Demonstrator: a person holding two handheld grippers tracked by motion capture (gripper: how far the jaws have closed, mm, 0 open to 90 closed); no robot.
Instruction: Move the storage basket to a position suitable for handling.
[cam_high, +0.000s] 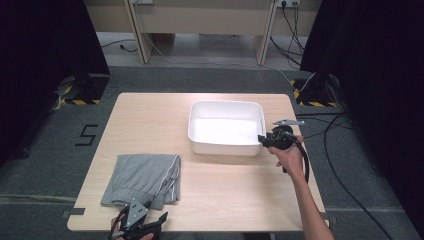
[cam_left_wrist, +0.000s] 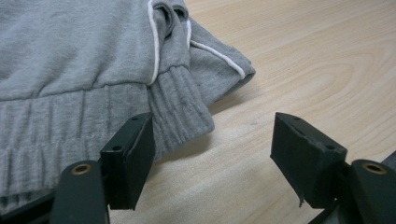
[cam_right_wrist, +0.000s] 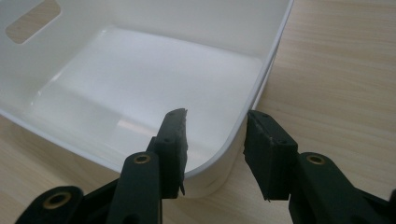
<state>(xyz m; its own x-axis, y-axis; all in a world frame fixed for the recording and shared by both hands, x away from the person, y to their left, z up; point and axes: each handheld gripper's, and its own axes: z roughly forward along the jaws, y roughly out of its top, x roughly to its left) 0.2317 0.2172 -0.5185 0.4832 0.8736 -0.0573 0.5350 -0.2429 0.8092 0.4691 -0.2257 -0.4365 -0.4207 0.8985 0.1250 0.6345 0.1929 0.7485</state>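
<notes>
A folded grey garment (cam_high: 142, 175) with white piping lies at the front left of the wooden table (cam_high: 240, 185). My left gripper (cam_high: 141, 215) stands open at the table's front edge, just short of the garment. In the left gripper view its jaws (cam_left_wrist: 212, 126) are wide apart over bare wood, and the left one sits beside the garment's (cam_left_wrist: 70, 56) ribbed cuff. A white plastic tub (cam_high: 225, 102) sits empty at the middle right. My right gripper (cam_high: 261, 140) is at its near right corner. Its jaws (cam_right_wrist: 217, 116) straddle the tub's rim (cam_right_wrist: 275, 42), one inside and one outside, with gaps on both sides.
A handle slot (cam_right_wrist: 32, 21) is cut into the tub's far wall. Bare wood lies between garment and tub. Beyond the table are grey carpet, black curtains at both sides, cables (cam_high: 345, 150) on the floor at right and a wooden desk frame (cam_high: 200, 25) at the back.
</notes>
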